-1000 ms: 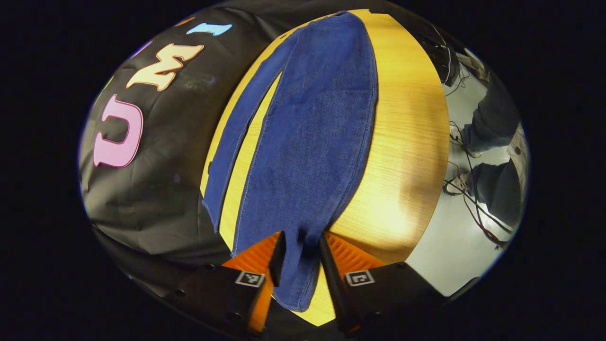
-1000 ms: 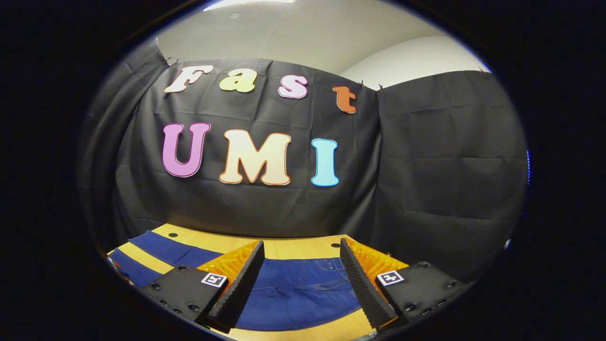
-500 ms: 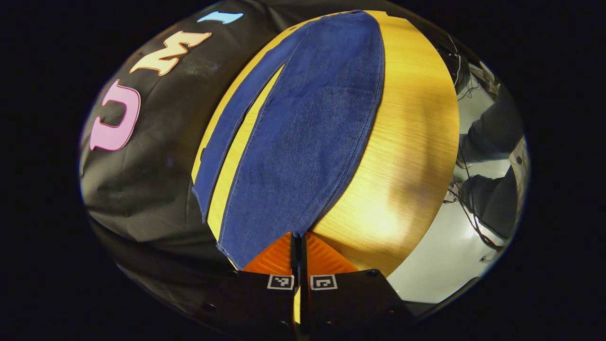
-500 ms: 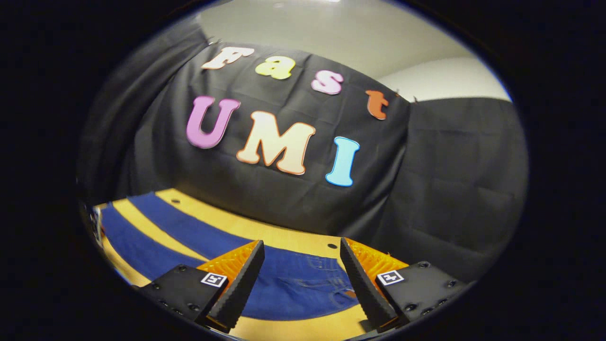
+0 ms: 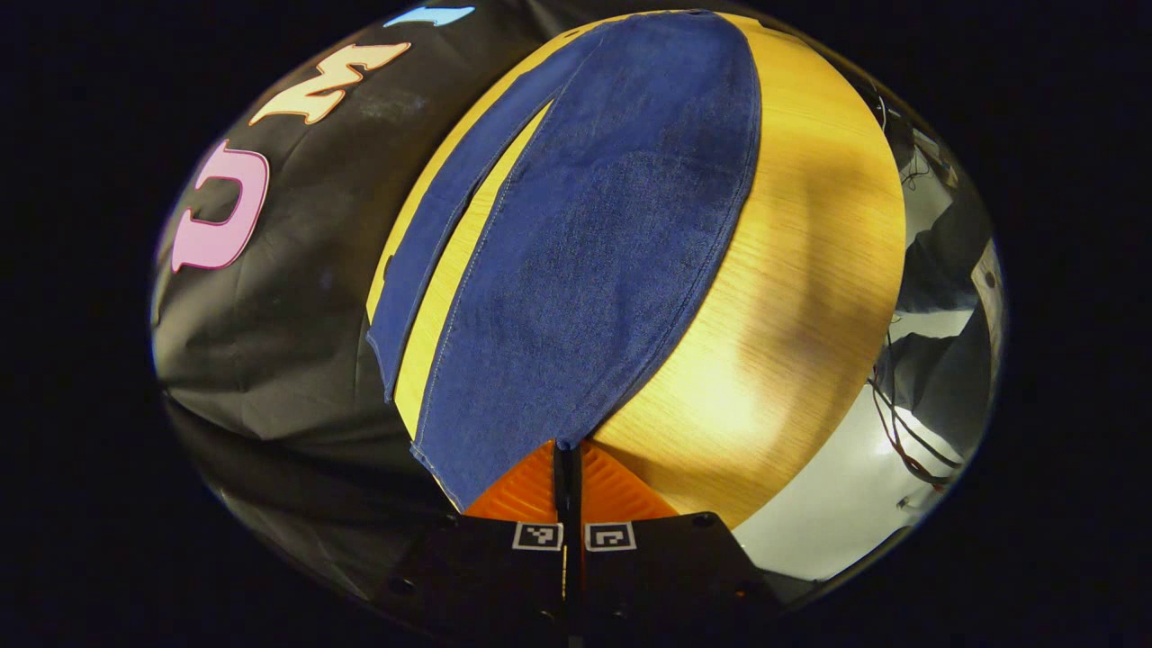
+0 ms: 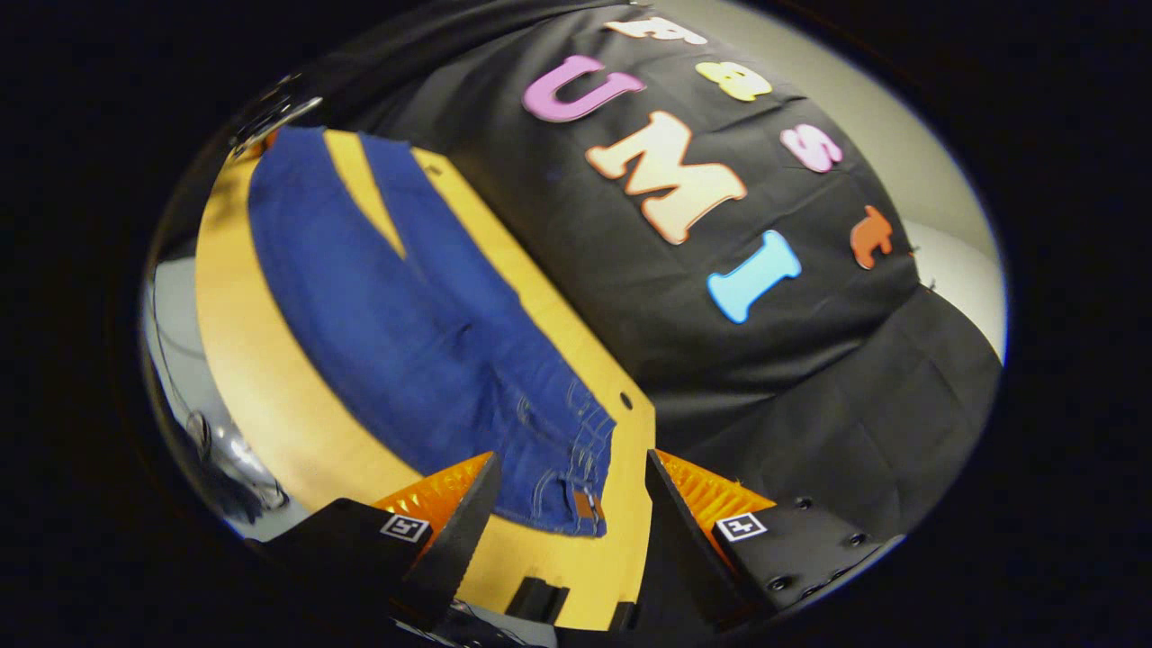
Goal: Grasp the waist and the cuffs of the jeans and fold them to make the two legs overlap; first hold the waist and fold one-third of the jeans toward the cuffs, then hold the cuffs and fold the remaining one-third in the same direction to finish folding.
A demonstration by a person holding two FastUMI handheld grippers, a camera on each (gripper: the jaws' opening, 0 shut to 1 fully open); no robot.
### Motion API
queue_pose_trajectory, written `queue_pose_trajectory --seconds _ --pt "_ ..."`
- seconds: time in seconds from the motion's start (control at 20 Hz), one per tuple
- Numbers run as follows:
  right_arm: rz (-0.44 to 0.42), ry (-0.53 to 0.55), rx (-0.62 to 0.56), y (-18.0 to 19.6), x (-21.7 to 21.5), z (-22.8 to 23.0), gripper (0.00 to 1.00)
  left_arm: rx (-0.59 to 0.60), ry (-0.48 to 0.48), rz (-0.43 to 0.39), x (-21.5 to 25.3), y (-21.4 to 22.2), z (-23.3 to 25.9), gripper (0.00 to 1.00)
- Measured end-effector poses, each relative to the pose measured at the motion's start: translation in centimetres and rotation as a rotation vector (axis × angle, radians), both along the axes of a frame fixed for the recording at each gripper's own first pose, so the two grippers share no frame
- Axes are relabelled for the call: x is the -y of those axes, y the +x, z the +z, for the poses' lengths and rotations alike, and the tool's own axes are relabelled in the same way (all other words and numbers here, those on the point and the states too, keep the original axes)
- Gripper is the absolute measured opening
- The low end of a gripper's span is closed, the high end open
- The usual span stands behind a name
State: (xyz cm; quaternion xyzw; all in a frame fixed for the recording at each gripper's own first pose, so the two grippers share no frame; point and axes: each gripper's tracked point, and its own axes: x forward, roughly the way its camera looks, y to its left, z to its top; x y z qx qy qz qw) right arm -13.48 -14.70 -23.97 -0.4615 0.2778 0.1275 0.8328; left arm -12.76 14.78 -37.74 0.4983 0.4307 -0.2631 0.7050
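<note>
The left hand-held gripper (image 5: 567, 450), wide a second ago, now stays clenched on the cuff corner at 6 o'clock of the dark blue denim jeans (image 5: 585, 243). The right hand-held gripper (image 6: 567, 504), jaws apart, has swung toward the waist (image 6: 576, 468). Jeans lie flat on the yellow wooden tabletop (image 5: 792, 270), stretching toward 12 o'clock; leg-overlap fold seems ready.

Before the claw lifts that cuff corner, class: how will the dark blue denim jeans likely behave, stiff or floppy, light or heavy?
The dark blue denim jeans lie flat, following the wooden table, so they will probably droop from the pinched corner rather than hold shape. The coarse weave suggests some weight and drag. The left claw grips only one edge, so the cloth may swing.
</note>
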Motion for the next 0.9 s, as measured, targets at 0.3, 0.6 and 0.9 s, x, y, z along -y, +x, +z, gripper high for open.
queue_pose_trajectory --seconds 0.3,0.6,0.9 --pt "0.16 -0.112 -0.179 -2.9 2.2 -6.6 0.99 -0.021 0.04 0.042 0.0 0.2 0.1 0.0" --pt "0.353 -0.234 -0.246 -1.8 2.9 -11.5 0.99 -0.026 0.087 0.062 -0.1 0.3 0.0 0.0" --pt "0.422 -0.266 -0.213 1.5 2.5 -12.8 0.84 -0.022 0.116 0.097 -0.4 0.6 0.0 0.0"
